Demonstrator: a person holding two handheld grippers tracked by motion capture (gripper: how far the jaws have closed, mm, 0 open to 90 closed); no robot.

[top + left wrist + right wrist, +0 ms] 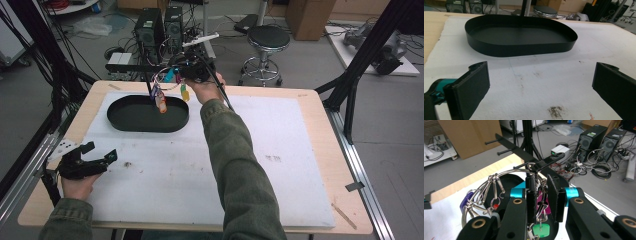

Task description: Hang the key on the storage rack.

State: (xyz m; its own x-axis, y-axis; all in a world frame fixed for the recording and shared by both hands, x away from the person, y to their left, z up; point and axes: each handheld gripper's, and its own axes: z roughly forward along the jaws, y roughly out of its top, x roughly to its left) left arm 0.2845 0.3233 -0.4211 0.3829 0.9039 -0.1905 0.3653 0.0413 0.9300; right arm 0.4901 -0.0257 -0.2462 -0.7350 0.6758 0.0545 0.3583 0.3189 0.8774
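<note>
My right hand-held gripper [541, 200] pinches a shiny wire key ring [499, 182] above the oval black tray [148, 114], upper left; my left hand-held gripper [540, 87] is spread.

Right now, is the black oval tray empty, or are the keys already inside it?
Empty. The left gripper view shows the black oval tray with a bare floor; the key ring hangs above it, clamped in the right gripper.

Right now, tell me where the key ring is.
In the high view the key ring hangs from the right gripper above the far rim of the black oval tray, near the table's far edge; its coloured tags dangle over the tray.
</note>
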